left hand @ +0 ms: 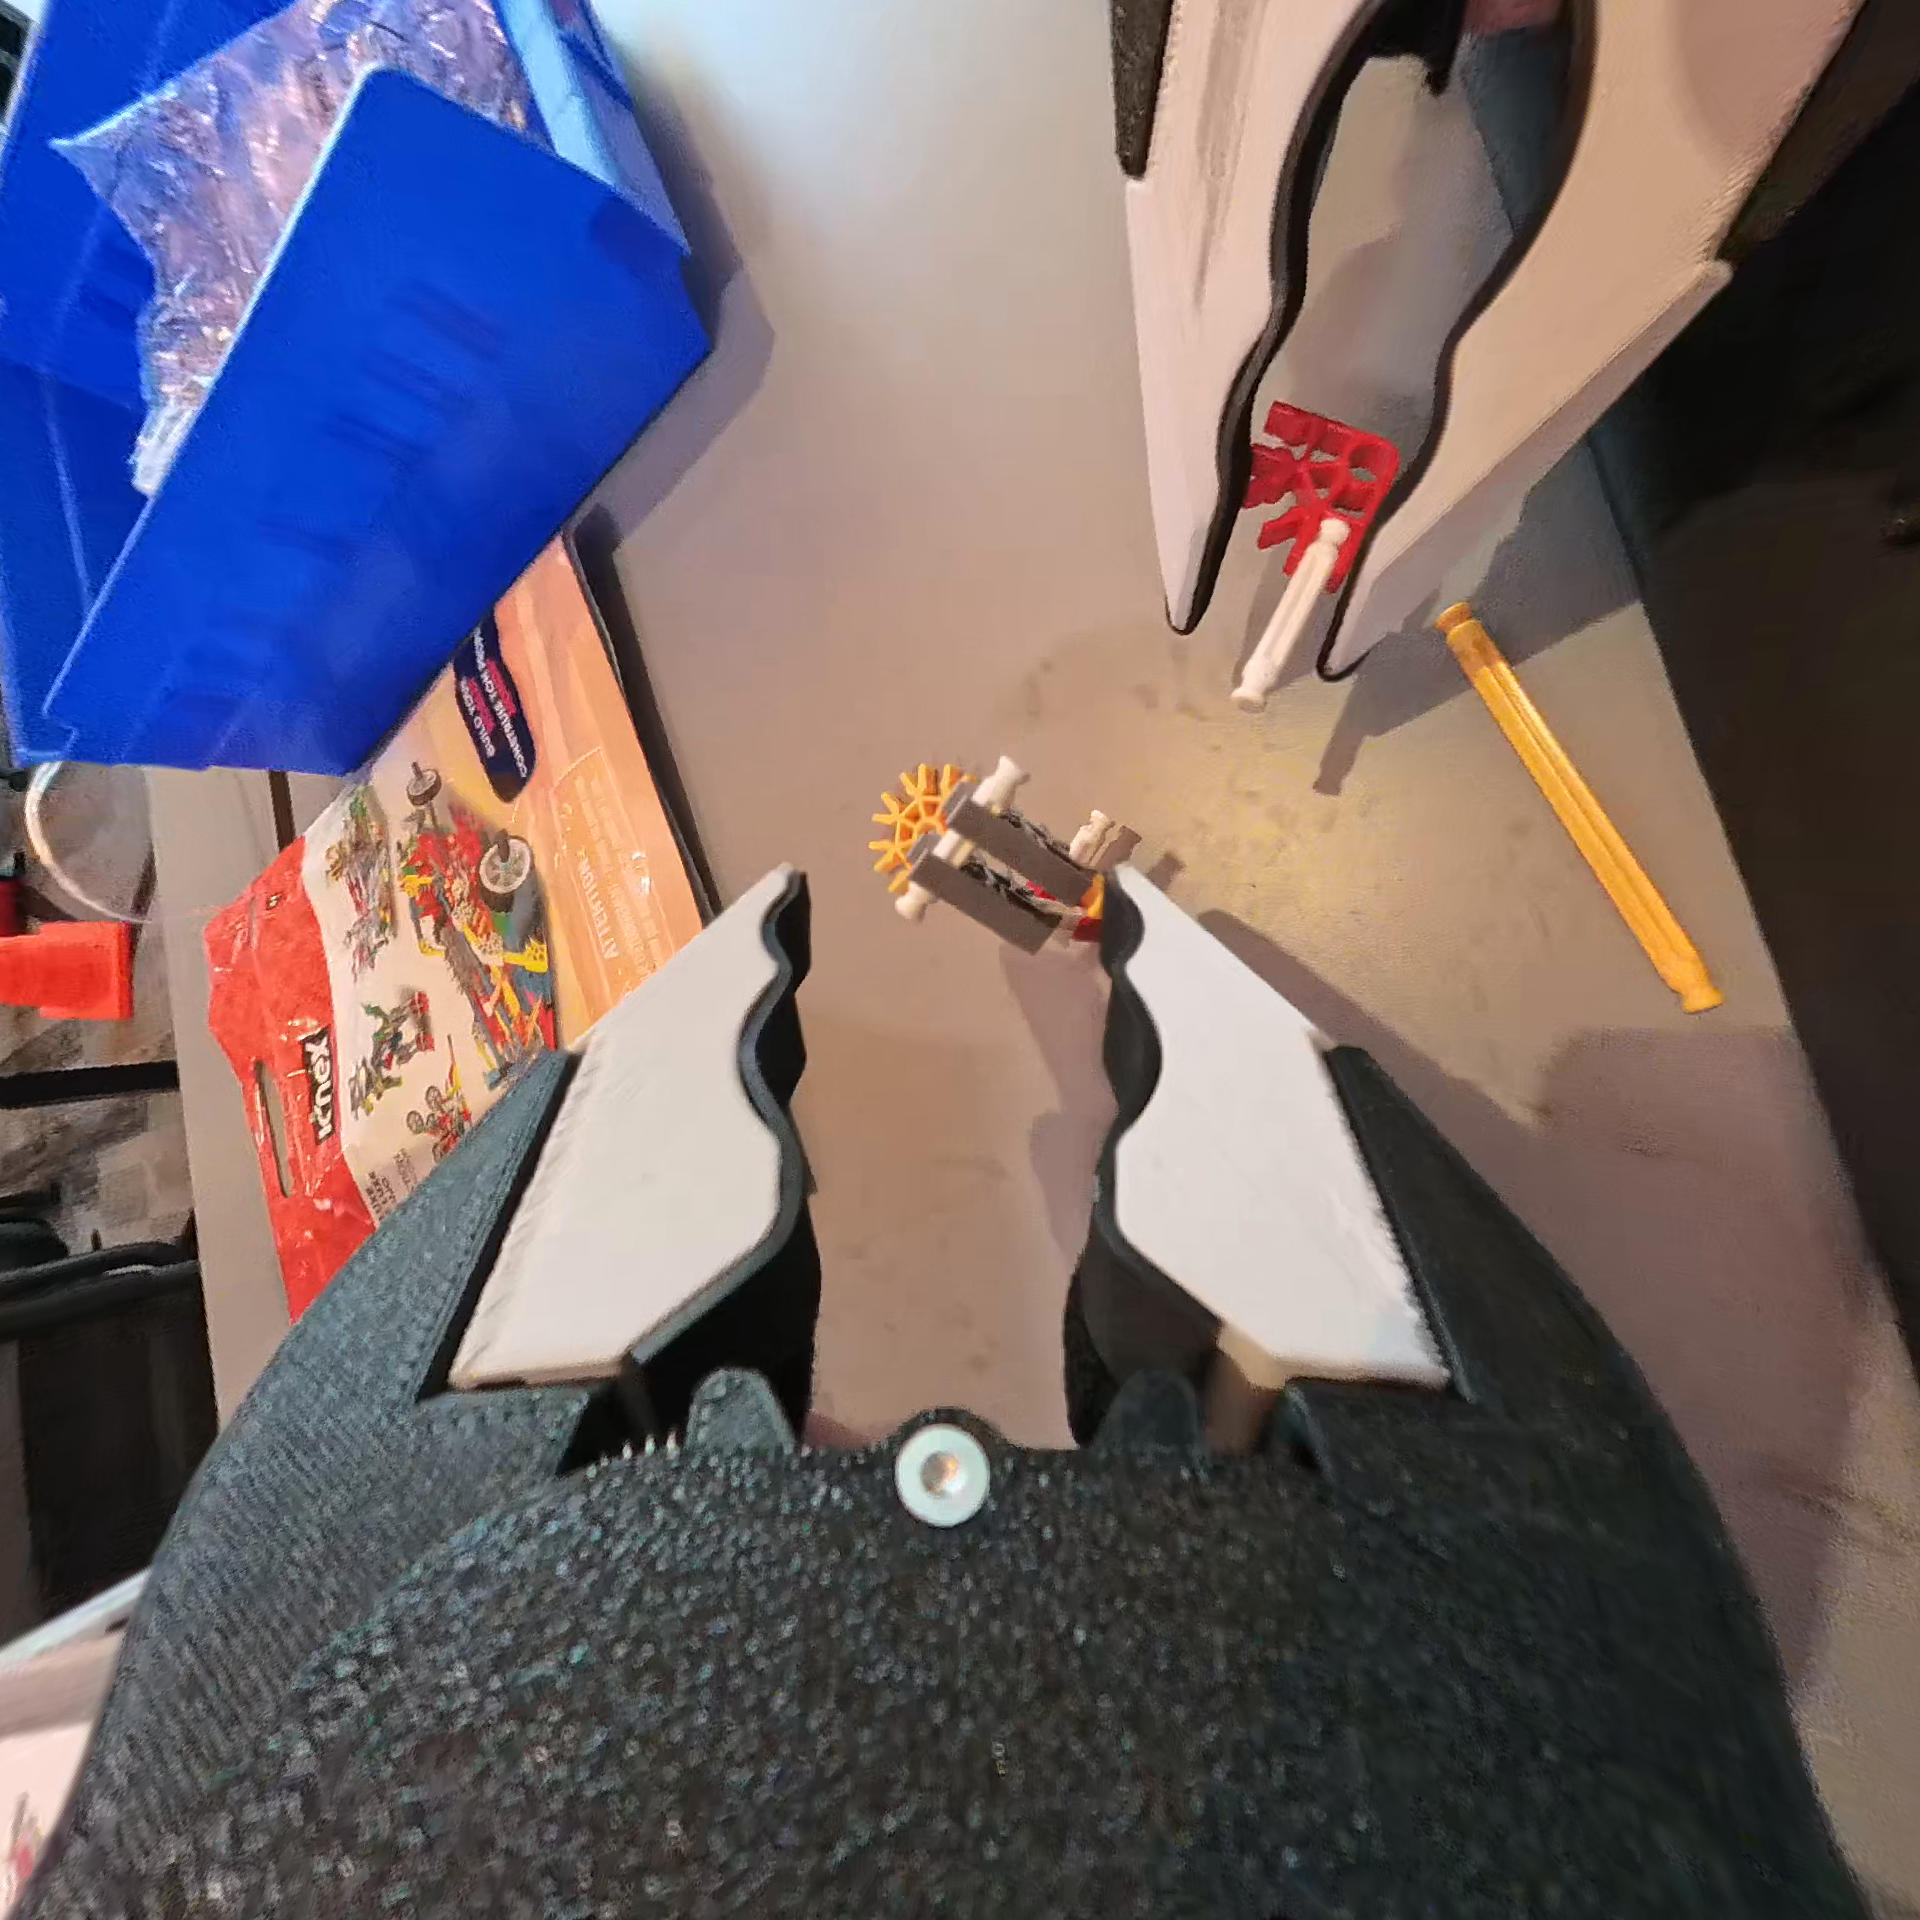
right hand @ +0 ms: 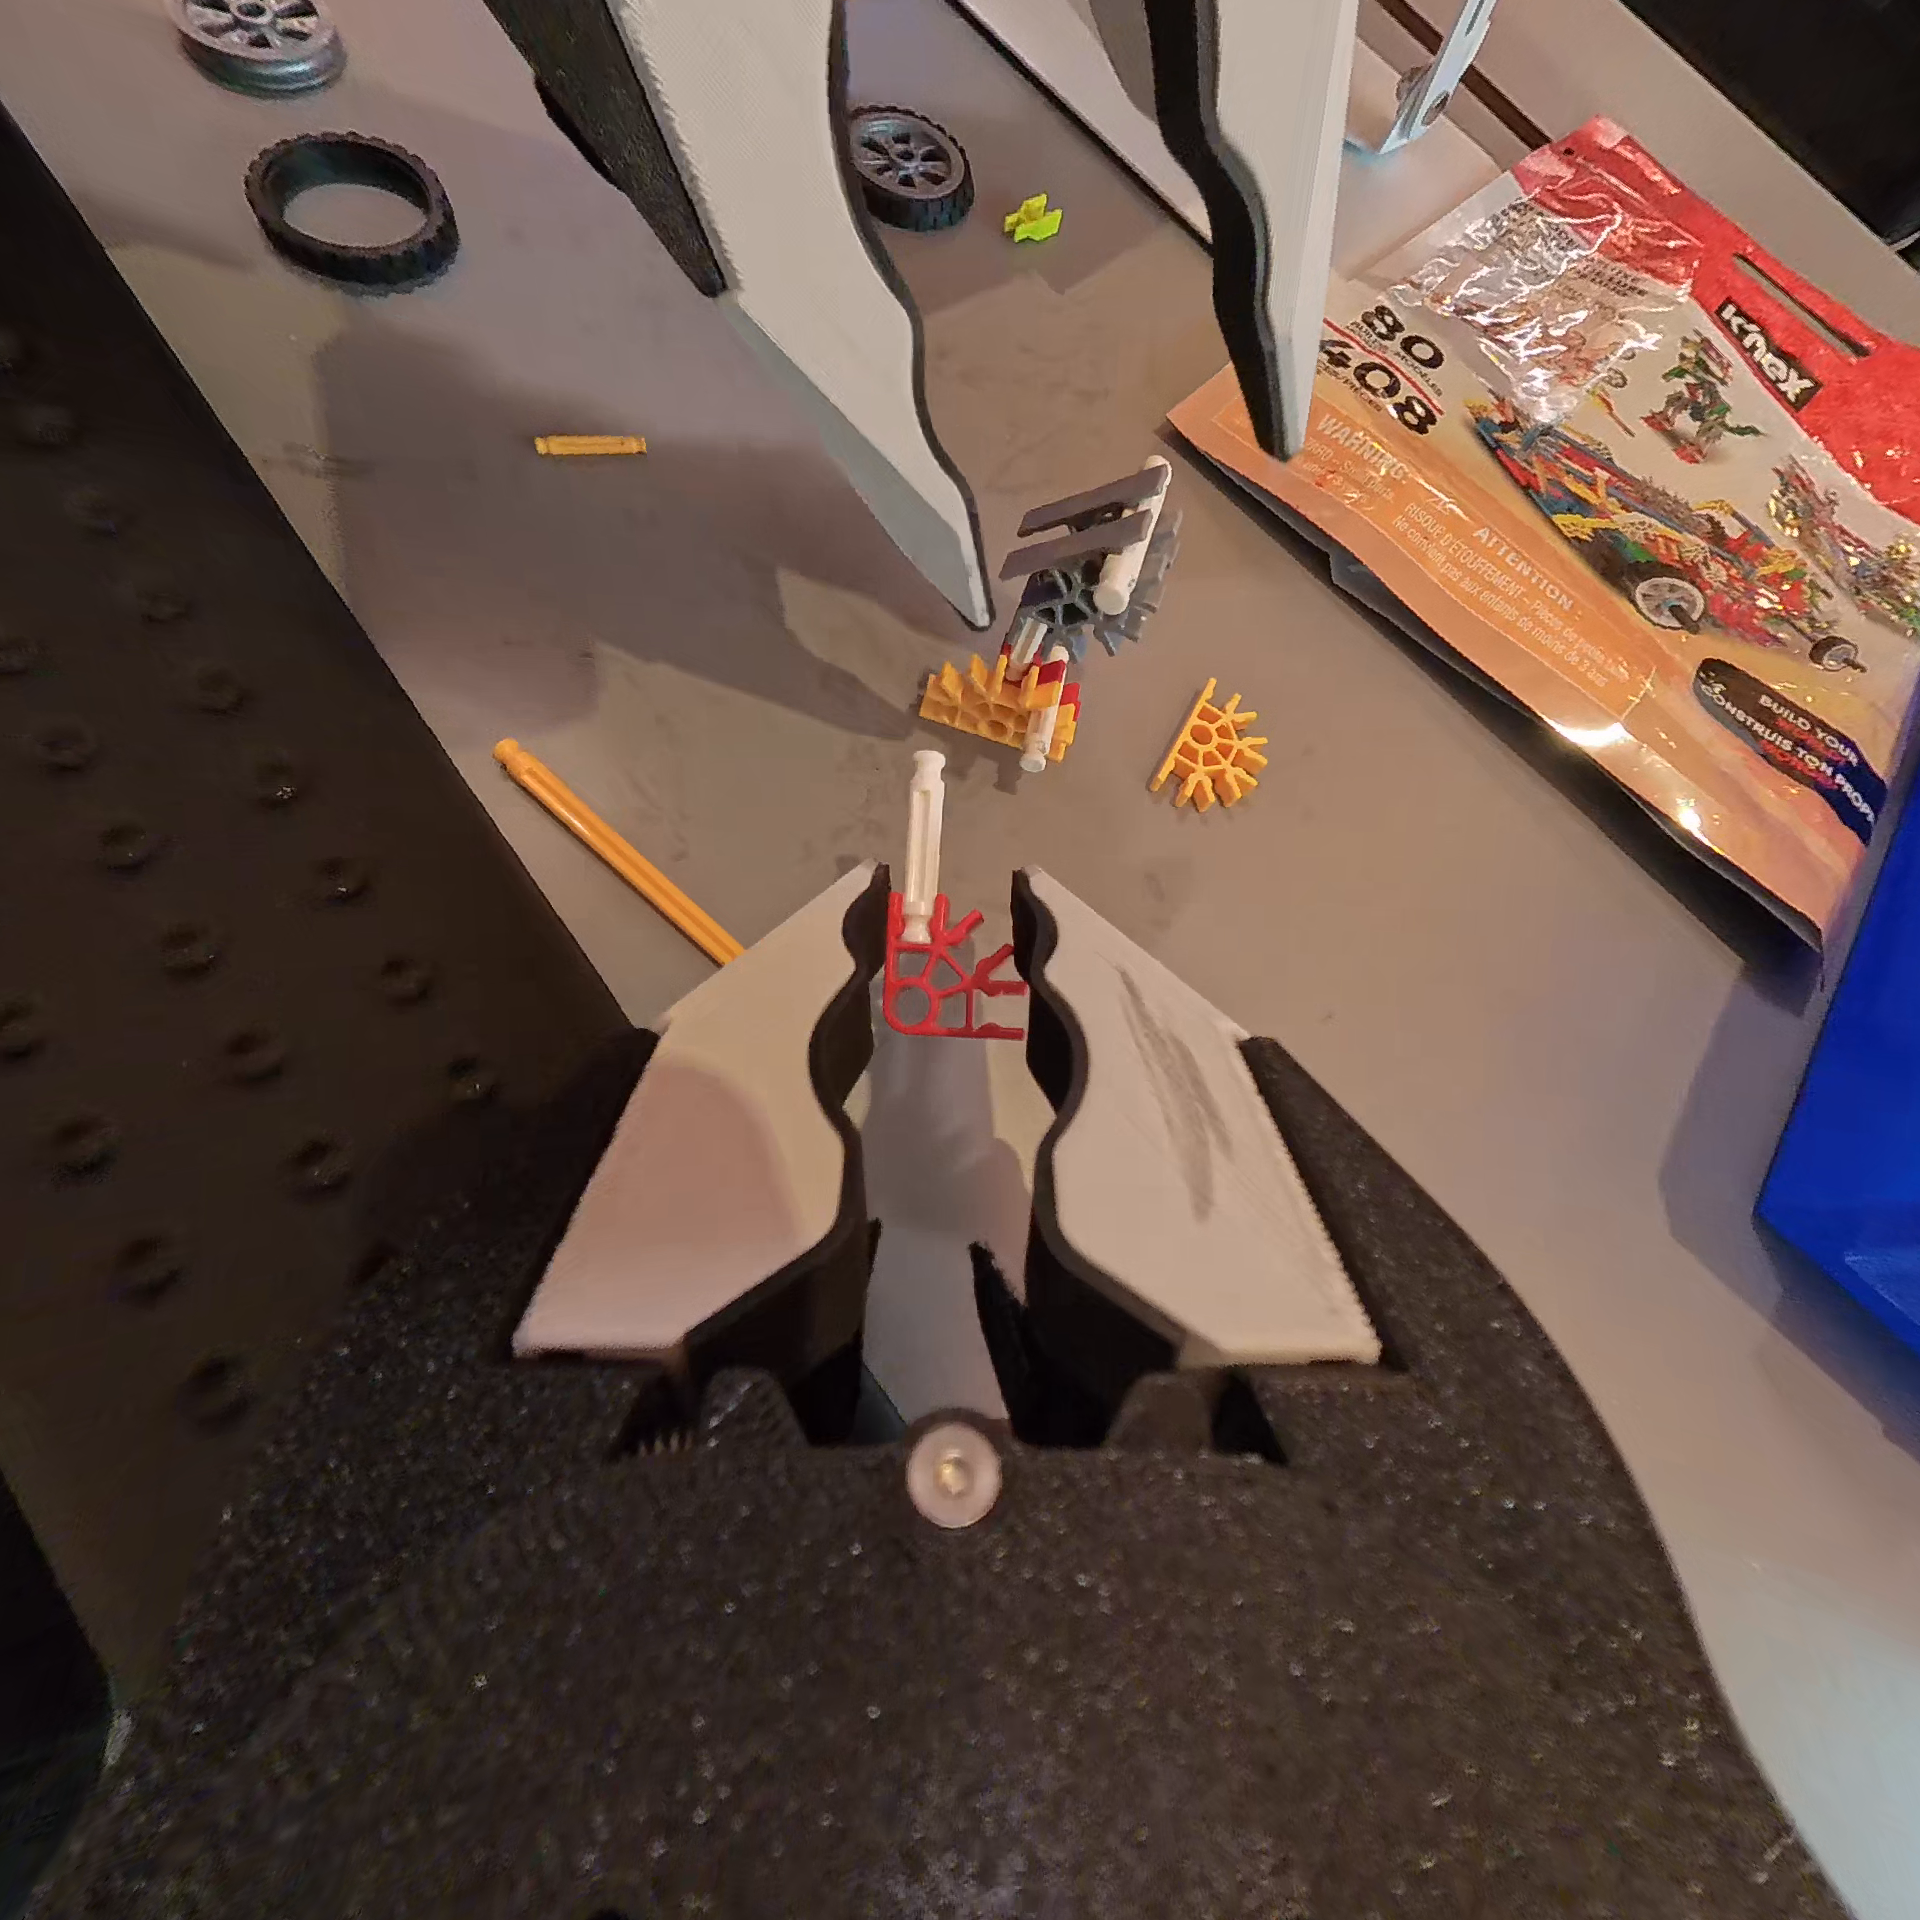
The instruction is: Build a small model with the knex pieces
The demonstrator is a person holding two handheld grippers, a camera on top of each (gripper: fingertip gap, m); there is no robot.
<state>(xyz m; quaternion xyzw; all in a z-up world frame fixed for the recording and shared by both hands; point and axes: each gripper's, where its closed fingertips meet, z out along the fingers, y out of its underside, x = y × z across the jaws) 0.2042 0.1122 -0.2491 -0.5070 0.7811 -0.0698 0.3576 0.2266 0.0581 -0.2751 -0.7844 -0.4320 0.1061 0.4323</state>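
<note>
My right gripper (right hand: 945,883) is shut on a red connector (right hand: 951,977) with a white rod (right hand: 923,821) sticking forward out of it. It also shows in the left wrist view (left hand: 1262,644), with the red connector (left hand: 1314,488) held just above the grey table (left hand: 935,416). My left gripper (left hand: 956,894) is open and empty. Just past its tips lies a small assembly (left hand: 997,862) of grey panels, white rods and a yellow connector. The right fingertip (left hand: 1127,904) is at the assembly's end. In the right wrist view, the left gripper (right hand: 1127,530) straddles the assembly (right hand: 1081,561).
A loose yellow connector (right hand: 1210,753), a long yellow rod (right hand: 613,842), a short yellow rod (right hand: 590,446), a tyre (right hand: 348,213), a wheel (right hand: 909,166) and a green piece (right hand: 1034,220) lie around. A printed bag (right hand: 1610,520) and a blue box (left hand: 364,416) sit to one side. Spacing between my two grippers at the tips: around 7 cm.
</note>
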